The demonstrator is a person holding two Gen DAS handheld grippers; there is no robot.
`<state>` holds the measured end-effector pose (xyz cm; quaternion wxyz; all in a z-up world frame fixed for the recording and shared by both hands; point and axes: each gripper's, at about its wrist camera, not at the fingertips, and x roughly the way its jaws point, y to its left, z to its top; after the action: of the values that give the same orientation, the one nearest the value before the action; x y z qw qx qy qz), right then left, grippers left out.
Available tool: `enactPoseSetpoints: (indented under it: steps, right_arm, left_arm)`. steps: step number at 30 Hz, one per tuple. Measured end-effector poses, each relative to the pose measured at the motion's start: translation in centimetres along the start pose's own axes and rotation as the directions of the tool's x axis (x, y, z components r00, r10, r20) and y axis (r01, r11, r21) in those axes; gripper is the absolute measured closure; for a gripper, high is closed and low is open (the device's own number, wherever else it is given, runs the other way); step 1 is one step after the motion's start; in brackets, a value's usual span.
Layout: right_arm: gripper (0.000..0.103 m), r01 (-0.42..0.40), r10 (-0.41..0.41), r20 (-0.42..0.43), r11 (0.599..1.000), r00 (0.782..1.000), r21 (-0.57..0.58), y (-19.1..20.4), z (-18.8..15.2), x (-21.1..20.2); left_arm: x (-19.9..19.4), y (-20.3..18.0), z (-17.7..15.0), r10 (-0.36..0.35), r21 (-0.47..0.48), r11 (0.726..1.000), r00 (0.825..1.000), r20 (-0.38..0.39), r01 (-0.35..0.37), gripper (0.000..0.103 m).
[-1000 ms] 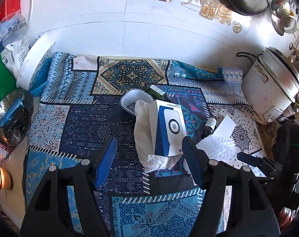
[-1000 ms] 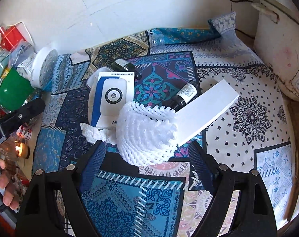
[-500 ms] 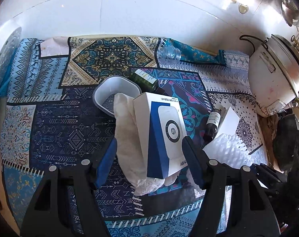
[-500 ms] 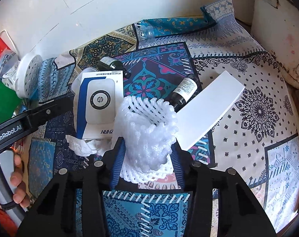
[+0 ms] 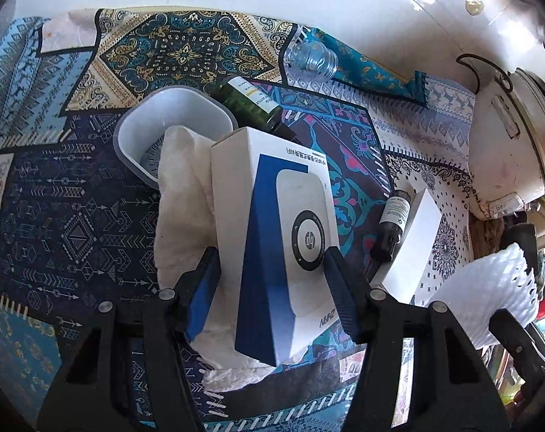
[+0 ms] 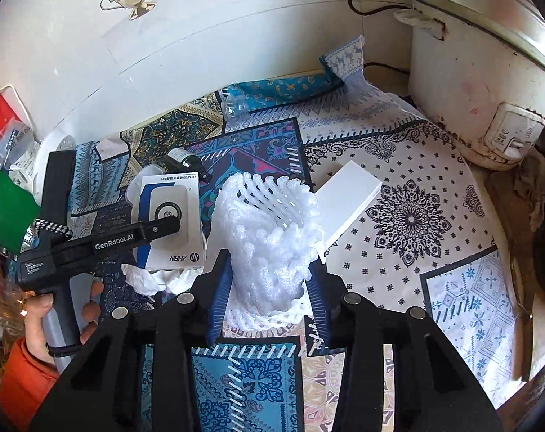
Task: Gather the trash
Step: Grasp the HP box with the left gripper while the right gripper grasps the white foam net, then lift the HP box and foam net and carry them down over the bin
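Observation:
A white and blue box [image 5: 290, 223] lies on a crumpled white tissue [image 5: 186, 198] on the patterned cloth [image 5: 74, 216]. My left gripper [image 5: 272, 253] straddles the box; its jaws are closing and both pads touch the box's sides. In the right wrist view the same box [image 6: 168, 212] shows with the left gripper's finger across it. My right gripper [image 6: 268, 262] is shut on a white foam net [image 6: 268, 223], squeezed between the pads and held just above the cloth. The net [image 5: 488, 298] also appears at the right edge of the left wrist view.
A grey bowl [image 5: 171, 122], a green bottle [image 5: 250, 104], a small dark bottle [image 5: 393, 223], a flat white box [image 6: 348, 201] and a clear plastic bottle [image 5: 312, 57] lie on the cloth. A white rice cooker [image 6: 470, 72] stands at the right. A hand [image 6: 38, 309] holds the left gripper's handle.
The right gripper closed on the foam net and lifted it a little. The left gripper came down over the white and blue box and narrowed onto its sides.

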<state>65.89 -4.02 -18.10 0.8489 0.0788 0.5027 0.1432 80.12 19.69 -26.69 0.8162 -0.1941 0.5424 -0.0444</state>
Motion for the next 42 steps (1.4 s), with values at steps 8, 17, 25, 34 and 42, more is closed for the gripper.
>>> enactPoseSetpoints:
  steps: [8,17,25,34,42]
  right_arm:
    - [0.066,0.012,-0.013,0.032,1.000,0.999,0.024,-1.1,-0.3,-1.7]
    - [0.066,-0.014,0.013,0.076,1.000,0.997,0.016,-2.1,-1.1,-4.0]
    - [0.066,-0.072,0.082,0.143,0.995,0.986,-0.073,-3.1,-2.0,-7.9]
    - [0.066,-0.159,0.195,0.141,0.960,0.971,-0.232,-3.3,-4.4,-12.9]
    - [0.066,-0.193,0.233,0.142,0.949,0.962,-0.248,-2.5,-9.1,-16.2]
  left_arm:
    - [-0.7,-1.7,-0.1,0.018,0.012,1.000,0.999,0.041,-0.018,0.065]
    - [-5.0,-5.1,-1.5,0.120,0.074,0.988,0.973,0.196,-0.137,0.072]
    - [-11.4,-8.2,-5.4,0.116,0.069,0.987,0.938,0.328,-0.147,0.072]
    - [-18.7,-11.1,-13.8,0.164,-0.036,0.986,0.886,0.434,-0.165,0.072]
    - [-21.9,-11.9,-20.9,0.179,-0.027,0.982,0.879,0.441,-0.187,0.072]
